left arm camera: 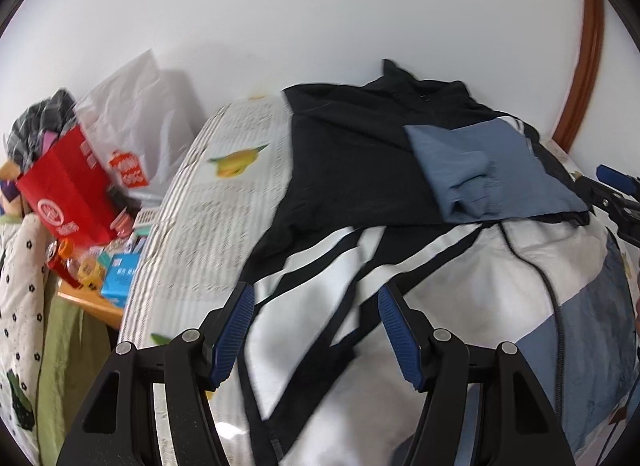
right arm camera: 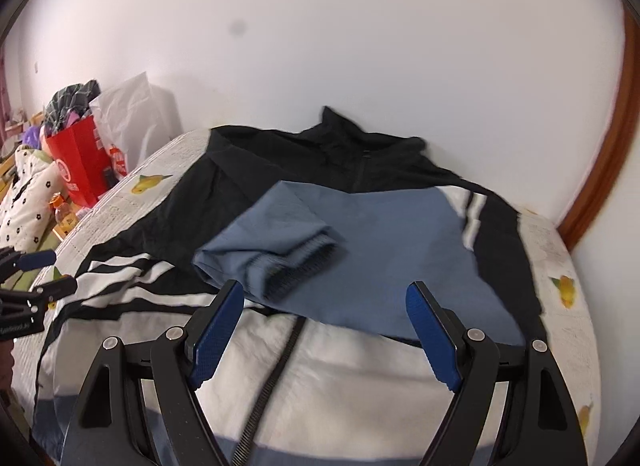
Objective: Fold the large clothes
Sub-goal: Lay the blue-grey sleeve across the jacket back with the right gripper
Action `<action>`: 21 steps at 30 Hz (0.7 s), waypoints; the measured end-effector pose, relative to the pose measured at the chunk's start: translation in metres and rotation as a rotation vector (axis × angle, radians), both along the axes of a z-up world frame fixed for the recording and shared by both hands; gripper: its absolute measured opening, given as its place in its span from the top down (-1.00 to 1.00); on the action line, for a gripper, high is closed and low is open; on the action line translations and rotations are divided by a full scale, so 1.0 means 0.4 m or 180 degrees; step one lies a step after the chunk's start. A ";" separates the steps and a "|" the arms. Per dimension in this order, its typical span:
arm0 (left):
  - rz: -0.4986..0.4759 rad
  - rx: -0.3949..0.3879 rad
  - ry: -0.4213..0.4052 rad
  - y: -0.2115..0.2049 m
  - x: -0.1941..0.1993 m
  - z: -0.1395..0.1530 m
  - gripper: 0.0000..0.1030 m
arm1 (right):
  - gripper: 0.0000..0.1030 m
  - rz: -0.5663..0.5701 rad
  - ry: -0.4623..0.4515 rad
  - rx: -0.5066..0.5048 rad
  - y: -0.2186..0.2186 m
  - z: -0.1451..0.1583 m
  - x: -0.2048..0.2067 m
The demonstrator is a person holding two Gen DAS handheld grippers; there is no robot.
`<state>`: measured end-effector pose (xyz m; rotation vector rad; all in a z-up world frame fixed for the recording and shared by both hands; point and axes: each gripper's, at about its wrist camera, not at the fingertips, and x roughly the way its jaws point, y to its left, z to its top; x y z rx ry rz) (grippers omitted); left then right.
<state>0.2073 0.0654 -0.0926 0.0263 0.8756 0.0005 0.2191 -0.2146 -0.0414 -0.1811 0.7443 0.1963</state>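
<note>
A large black, white and blue zip jacket (left arm camera: 352,169) lies spread on the bed, collar toward the wall; it also shows in the right wrist view (right arm camera: 360,378). One blue sleeve (right arm camera: 280,242) is folded across its chest, also visible in the left wrist view (left arm camera: 480,173). My left gripper (left arm camera: 316,294) is open and empty above the white striped part of the jacket. My right gripper (right arm camera: 326,292) is open and empty just above the blue sleeve's cuff (right arm camera: 300,270). Each gripper appears at the edge of the other's view.
The bed has a white printed sheet (left arm camera: 212,201) and stands against a white wall. A red paper bag (left arm camera: 68,189) and a white plastic bag (left arm camera: 132,125) sit on a cluttered side table (left arm camera: 96,298) at left. A wooden frame (right arm camera: 600,169) runs at right.
</note>
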 end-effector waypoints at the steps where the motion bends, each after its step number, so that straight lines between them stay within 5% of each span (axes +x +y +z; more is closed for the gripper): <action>1: -0.0031 -0.0006 -0.0005 -0.011 0.004 0.005 -0.21 | -0.60 -0.0048 0.0004 -0.0005 -0.019 0.006 -0.004; 4: -0.0151 -0.0023 -0.0023 -0.070 0.028 0.023 -0.21 | -0.56 -0.0214 -0.0016 -0.0019 -0.095 0.023 -0.024; 10: -0.0448 0.0002 -0.0017 -0.216 0.092 0.046 -0.21 | -0.16 -0.0536 0.0044 -0.0058 -0.247 0.036 -0.044; 21: -0.0642 0.0169 0.0059 -0.396 0.230 -0.017 -0.21 | -0.15 -0.0792 0.0000 0.0037 -0.445 0.005 -0.049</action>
